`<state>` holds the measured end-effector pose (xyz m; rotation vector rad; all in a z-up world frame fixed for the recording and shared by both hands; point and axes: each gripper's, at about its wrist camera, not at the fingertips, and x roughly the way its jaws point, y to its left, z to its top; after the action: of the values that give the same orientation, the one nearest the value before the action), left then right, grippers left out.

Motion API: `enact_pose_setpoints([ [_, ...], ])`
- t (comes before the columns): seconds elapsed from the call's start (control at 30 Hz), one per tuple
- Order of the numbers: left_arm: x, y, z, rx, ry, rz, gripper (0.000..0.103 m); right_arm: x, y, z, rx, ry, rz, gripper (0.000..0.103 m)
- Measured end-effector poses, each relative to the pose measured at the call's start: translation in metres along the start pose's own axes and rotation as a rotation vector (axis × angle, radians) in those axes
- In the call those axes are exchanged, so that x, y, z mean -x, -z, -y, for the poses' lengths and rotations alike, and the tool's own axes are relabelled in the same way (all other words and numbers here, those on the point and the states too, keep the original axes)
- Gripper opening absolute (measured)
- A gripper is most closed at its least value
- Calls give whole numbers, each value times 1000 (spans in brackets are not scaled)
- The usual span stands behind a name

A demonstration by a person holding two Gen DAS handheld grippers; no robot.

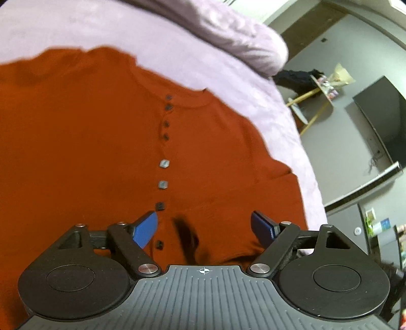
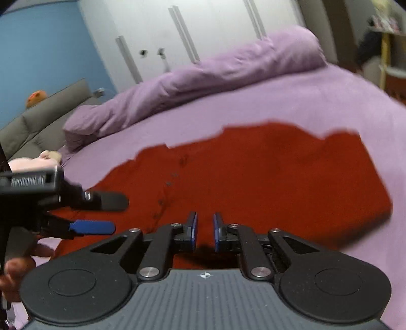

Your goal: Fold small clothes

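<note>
1. 2 grippers were in view, both over 1 rust-red knit button-front top [image 1: 101,142] that lay spread flat on a lilac bed sheet [image 1: 76,22].
2. Left gripper [image 1: 203,228], black w/ blue pads: jaws were spread wide, nothing between the pads; it hung over the top's lower front, near the button row [image 1: 163,163].
3. That row ran up the middle of the top to the round neckline [image 1: 192,101]; buttons looked dark, 2 paler grey.
4. Right gripper [image 2: 204,232]: jaws were nearly together w/ a narrow gap, no cloth between the pads; it sat above the near edge of the top [image 2: 266,177].
5. Right-wrist view was blurred; the top there showed a ragged far edge and a rounded corner at the right.
6. Left gripper [image 2: 101,214] also showed at the left of the right-wrist view, fingers apart, above the top's left part; part of a hand [image 2: 15,276] was below it.
7. Rolled-up lilac duvet [image 2: 203,73] lay along the far side of the bed, well apart from the top.
8. Beyond: grey padded headboard [image 2: 38,121], white wardrobe doors [image 2: 190,30], blue wall [image 2: 43,50].
</note>
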<state>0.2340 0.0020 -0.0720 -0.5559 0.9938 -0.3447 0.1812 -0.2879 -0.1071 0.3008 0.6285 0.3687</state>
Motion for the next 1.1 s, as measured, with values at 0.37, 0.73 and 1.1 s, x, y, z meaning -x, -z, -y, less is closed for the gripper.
enact_pose_setpoints([
  [0.37, -45, 16, -17, 123, 67, -134, 64, 28, 43, 60, -309, 31, -15, 13],
  [0.73, -43, -7, 8, 30, 40, -96, 5, 27, 48, 58, -308, 58, -11, 13],
  [1.1, 41, -74, -10, -324, -432, 264, 5, 29, 26, 66, -258, 210, 28, 19],
])
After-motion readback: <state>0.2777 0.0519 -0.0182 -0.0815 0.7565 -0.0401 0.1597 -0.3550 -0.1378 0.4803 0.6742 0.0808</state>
